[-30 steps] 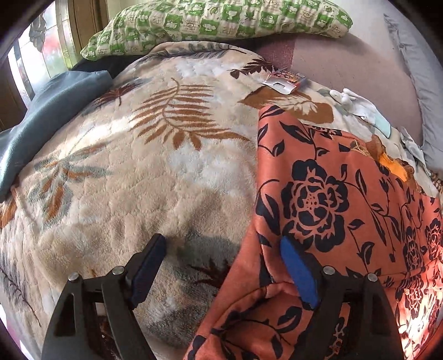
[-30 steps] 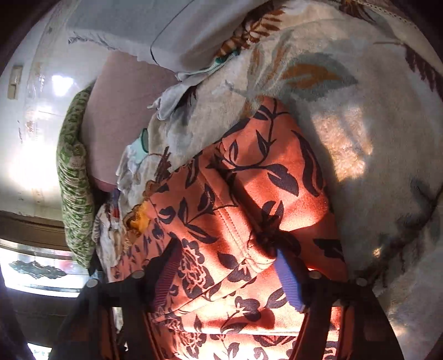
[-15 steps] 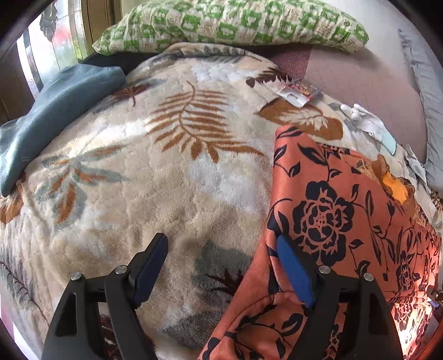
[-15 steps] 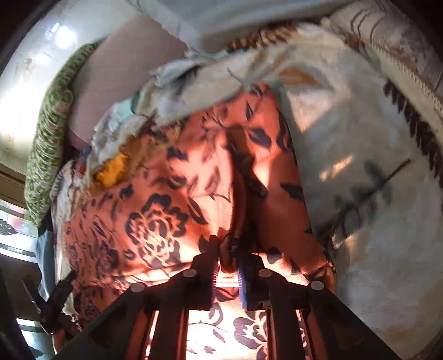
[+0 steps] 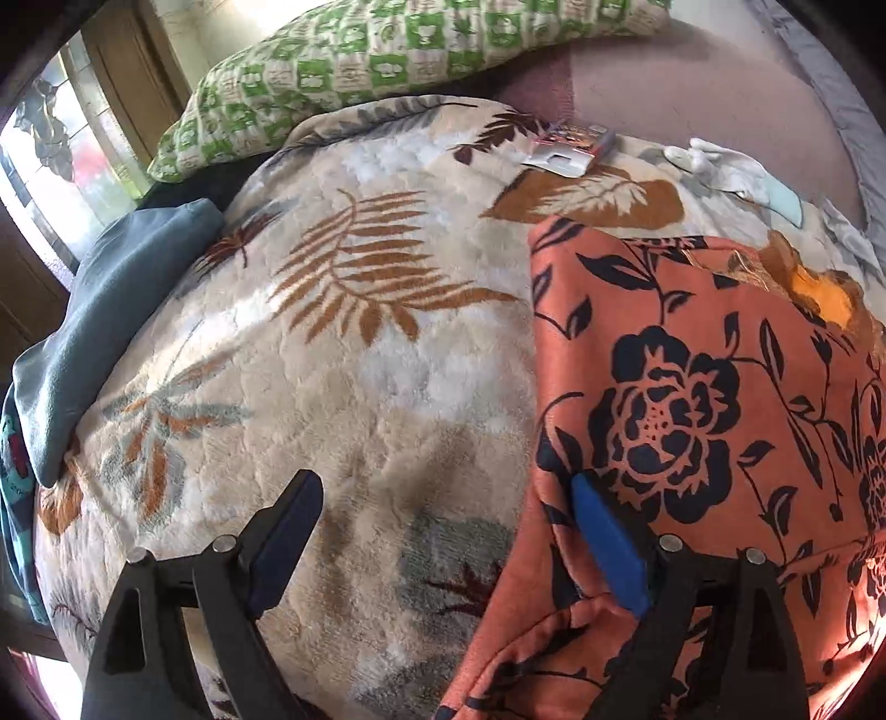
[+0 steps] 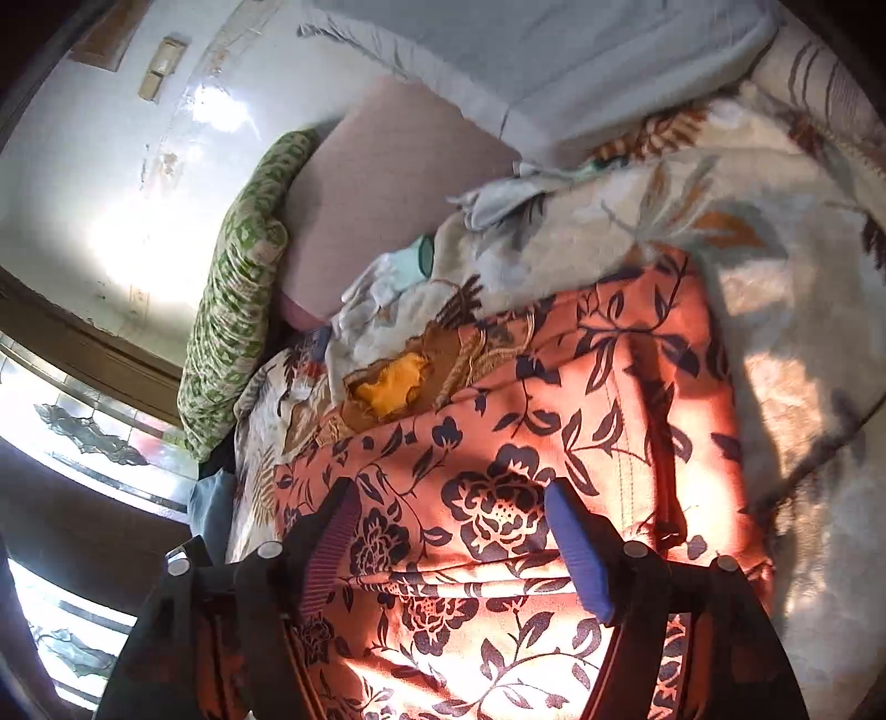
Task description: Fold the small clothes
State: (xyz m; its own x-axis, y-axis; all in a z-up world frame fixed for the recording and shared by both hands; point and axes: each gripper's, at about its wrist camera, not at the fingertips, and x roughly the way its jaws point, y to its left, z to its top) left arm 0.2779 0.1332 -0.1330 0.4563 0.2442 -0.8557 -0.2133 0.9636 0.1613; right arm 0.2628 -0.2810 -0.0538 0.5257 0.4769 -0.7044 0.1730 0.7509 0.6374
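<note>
Half a second earlier the right gripper [image 6: 451, 545] was pinched on a ridge of the orange cloth garment printed with black flowers [image 6: 498, 487]; its jaws have just been opening and now stand apart above the cloth, nothing pressed between the pads. Over the same span the left gripper [image 5: 443, 545] has spread a little wider, and its right-hand pad sits against the garment's left edge [image 5: 554, 498] without clamping it.

This garment lies on the cream plush blanket with brown fern leaves [image 5: 332, 343], towards the blanket's right side, with a green-and-white checked pillow [image 5: 387, 50] beyond the blanket's far end.

It looks light, soft and limp, so it should drape and crease readily, and the plush beneath probably drags on it. Hems and corners seem the surest places to grip; a pinch mid-panel would likely only bunch it.
</note>
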